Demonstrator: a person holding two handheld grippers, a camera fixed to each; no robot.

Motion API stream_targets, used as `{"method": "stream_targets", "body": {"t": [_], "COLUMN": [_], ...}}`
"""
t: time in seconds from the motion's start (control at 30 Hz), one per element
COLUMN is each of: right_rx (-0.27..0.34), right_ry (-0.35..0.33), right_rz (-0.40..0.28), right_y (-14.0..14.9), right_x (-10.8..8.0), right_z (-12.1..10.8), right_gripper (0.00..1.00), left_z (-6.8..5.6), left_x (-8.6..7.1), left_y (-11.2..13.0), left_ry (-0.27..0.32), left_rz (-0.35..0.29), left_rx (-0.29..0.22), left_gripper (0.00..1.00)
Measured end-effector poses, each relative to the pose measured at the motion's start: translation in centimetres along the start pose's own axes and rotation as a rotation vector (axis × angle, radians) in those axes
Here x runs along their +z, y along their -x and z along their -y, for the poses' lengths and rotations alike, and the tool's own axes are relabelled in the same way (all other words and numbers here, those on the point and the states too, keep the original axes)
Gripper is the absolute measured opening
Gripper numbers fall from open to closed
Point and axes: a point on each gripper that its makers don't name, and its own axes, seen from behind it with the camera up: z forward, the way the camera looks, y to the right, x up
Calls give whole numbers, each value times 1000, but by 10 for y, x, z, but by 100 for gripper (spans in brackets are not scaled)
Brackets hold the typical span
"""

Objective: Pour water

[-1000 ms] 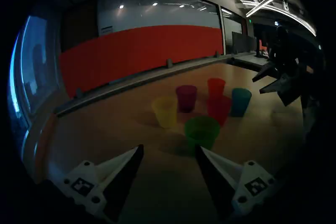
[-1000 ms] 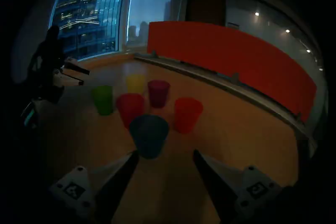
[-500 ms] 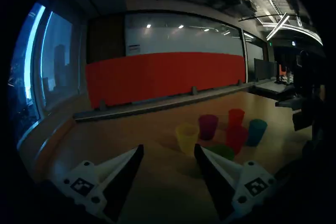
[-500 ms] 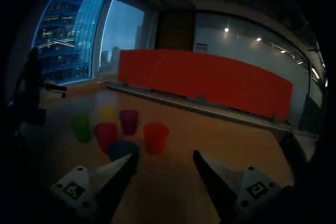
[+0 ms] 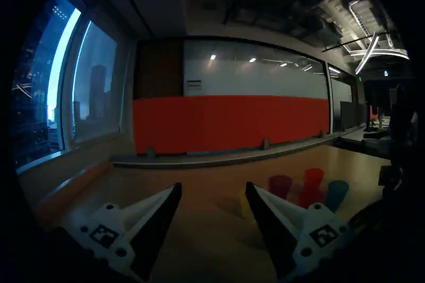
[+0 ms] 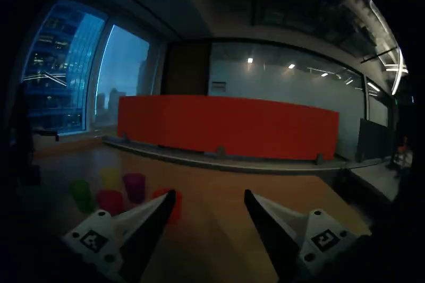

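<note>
Several plastic cups stand clustered on the wooden table (image 5: 202,182). In the left gripper view I see a purple cup (image 5: 280,185), a red cup (image 5: 314,176), a darker red cup (image 5: 307,197) and a teal cup (image 5: 336,194), with a yellow cup (image 5: 243,206) partly hidden behind my right finger. My left gripper (image 5: 212,186) is open and holds nothing, well short of the cups. In the right gripper view the green cup (image 6: 81,194), yellow cup (image 6: 110,176), purple cup (image 6: 134,186) and red cups (image 6: 109,200) sit low at left. My right gripper (image 6: 209,194) is open and holds nothing.
A long red partition (image 5: 234,121) with a low rail (image 5: 223,158) runs along the table's far edge. Tall windows (image 6: 58,86) stand at the left. A dark figure (image 5: 396,139) is at the right edge of the left gripper view.
Both grippers have tilted up and drawn back. The cups have sunk low in each view and look smaller, some now behind the fingers. More wall and ceiling show.
</note>
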Motion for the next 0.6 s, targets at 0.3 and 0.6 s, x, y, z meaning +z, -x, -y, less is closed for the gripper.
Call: {"method": "stream_targets", "body": {"t": [0.3,0.6], "right_rx": [1,-8], "right_ry": [107,140], "right_rz": [-62,-66], "right_y": [-14,-20], "right_x": [-1,-4], "right_z": [-16,-19], "right_gripper": [100,100], "left_z": [6,12], "left_x": [0,1], "left_y": [-11,-16], "left_ry": [-67,-116], "left_rz": [-62,-99], "left_rx": [-18,-26], "left_gripper": [89,89]}}
